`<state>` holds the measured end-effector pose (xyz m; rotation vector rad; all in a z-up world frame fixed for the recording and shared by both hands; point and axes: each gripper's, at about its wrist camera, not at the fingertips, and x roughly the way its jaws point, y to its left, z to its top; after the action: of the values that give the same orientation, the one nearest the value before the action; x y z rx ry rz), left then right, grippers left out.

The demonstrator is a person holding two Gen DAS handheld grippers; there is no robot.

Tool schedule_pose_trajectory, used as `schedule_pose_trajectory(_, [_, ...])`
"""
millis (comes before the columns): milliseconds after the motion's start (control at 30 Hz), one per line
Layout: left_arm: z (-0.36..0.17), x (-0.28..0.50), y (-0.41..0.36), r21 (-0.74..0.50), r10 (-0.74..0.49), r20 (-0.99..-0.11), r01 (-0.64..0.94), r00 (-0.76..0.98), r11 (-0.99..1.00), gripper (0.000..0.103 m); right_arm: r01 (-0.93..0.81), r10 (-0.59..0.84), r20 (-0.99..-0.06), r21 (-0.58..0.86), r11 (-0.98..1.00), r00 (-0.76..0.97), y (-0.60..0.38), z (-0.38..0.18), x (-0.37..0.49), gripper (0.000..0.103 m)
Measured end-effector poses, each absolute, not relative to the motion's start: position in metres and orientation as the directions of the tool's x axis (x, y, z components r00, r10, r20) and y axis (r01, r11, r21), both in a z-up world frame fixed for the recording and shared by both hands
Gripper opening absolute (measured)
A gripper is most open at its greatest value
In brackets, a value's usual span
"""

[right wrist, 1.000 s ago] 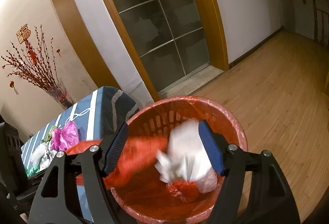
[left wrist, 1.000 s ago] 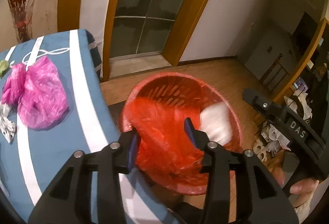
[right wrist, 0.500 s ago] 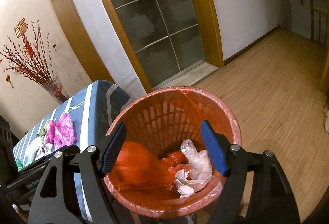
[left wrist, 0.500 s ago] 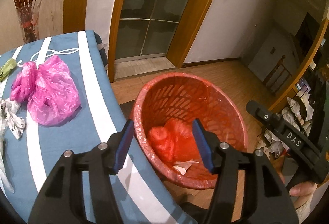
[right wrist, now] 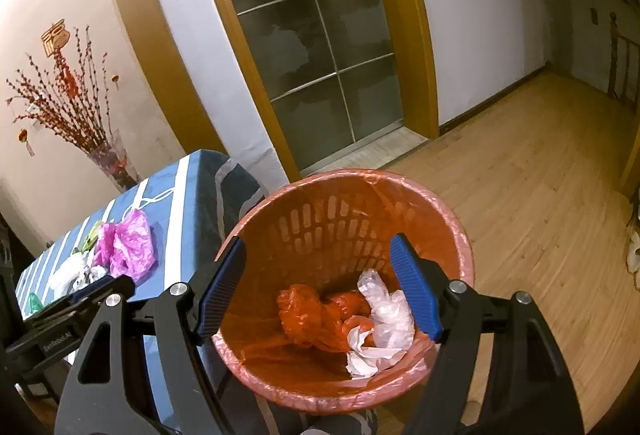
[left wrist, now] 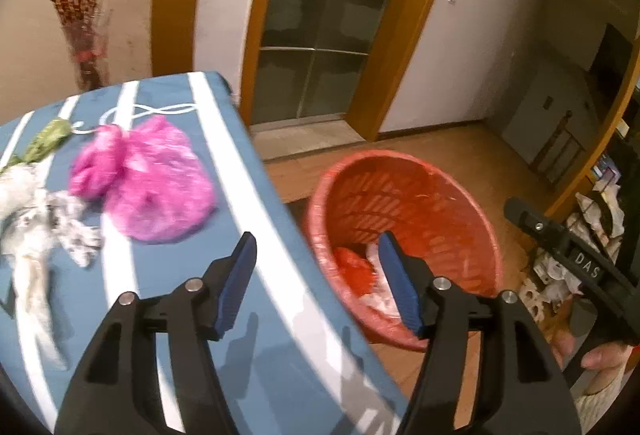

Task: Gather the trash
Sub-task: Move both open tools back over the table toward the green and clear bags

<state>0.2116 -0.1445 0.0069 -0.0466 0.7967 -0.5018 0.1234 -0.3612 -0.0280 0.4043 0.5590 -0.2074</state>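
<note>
A red trash basket [right wrist: 460, 235] stands on the floor by the table; it also shows in the left wrist view [left wrist: 472, 211]. In it lie a red plastic bag [right wrist: 308, 315] and a white plastic bag [right wrist: 386, 319]. My right gripper [right wrist: 320, 287] is open and empty above the basket. My left gripper [left wrist: 318, 277] is open and empty over the table's edge. A pink plastic bag [left wrist: 148, 179] lies on the blue striped tablecloth [left wrist: 260, 335]; it also shows in the right wrist view [right wrist: 128, 247]. White crumpled trash [left wrist: 36, 219] and a green scrap [left wrist: 48, 139] lie left of it.
A vase of red branches [right wrist: 108, 159] stands behind the table by the wall. A glass door [right wrist: 316, 35] with a wooden frame is behind the basket. Wooden floor [right wrist: 540, 175] stretches to the right. Clutter [left wrist: 560, 267] sits at the right in the left wrist view.
The red bag and the white bag have dropped from the grippers into the basket. Both grippers have opened wider. My left gripper has swung left toward the table.
</note>
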Motion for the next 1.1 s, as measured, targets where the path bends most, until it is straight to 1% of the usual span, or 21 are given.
schedule_pose_trajectory(167, [0.011,0.211,-0.106,-0.18,-0.379,-0.672,0.357,0.636,0.917,0.066,0.271,-0.068,-0.551,0.296,0.916,0.831,-0.345,-0.023,0.128,0.073])
schedule_pose_trajectory(267, [0.012,0.211,-0.073,-0.14,-0.318,-0.671,0.306,0.67,0.942,0.069,0.246,-0.05,-0.552,0.287,0.926,0.833,-0.331,-0.02,0.132,0.073])
schedule_pose_trajectory(433, [0.01,0.218,-0.001,-0.071,-0.171,-0.673,0.167,0.719,0.983,0.071,0.191,-0.005,-0.562,0.273,0.943,0.827,-0.301,-0.02,0.144,0.073])
schedule_pose_trajectory(600, [0.007,0.23,0.077,-0.04,-0.031,-0.684,0.005,0.729,0.999,0.071,0.122,0.053,-0.578,0.26,0.958,0.815,-0.264,-0.022,0.157,0.073])
schedule_pose_trajectory(733, [0.006,0.235,0.126,-0.002,0.065,-0.687,-0.091,0.723,0.996,0.071,0.063,0.098,-0.592,0.246,0.967,0.8,-0.232,-0.026,0.166,0.073])
schedule_pose_trajectory(867, [-0.007,0.246,0.153,0.021,0.1,-0.716,-0.122,0.691,0.992,0.071,0.002,0.14,-0.609,0.226,0.974,0.781,-0.199,-0.028,0.175,0.073])
schedule_pose_trajectory(1033, [-0.026,0.257,0.168,0.022,0.097,-0.76,-0.124,0.643,0.992,0.07,-0.044,0.165,-0.624,0.204,0.978,0.763,-0.171,-0.029,0.181,0.073])
schedule_pose_trajectory(1067, [-0.03,0.258,0.171,0.015,0.089,-0.769,-0.121,0.634,0.993,0.068,-0.055,0.171,-0.628,0.2,0.978,0.759,-0.164,-0.029,0.182,0.073])
schedule_pose_trajectory(1100, [-0.035,0.263,0.171,0.008,0.079,-0.778,-0.116,0.624,0.993,0.064,-0.062,0.175,-0.631,0.197,0.978,0.756,-0.16,-0.029,0.183,0.073])
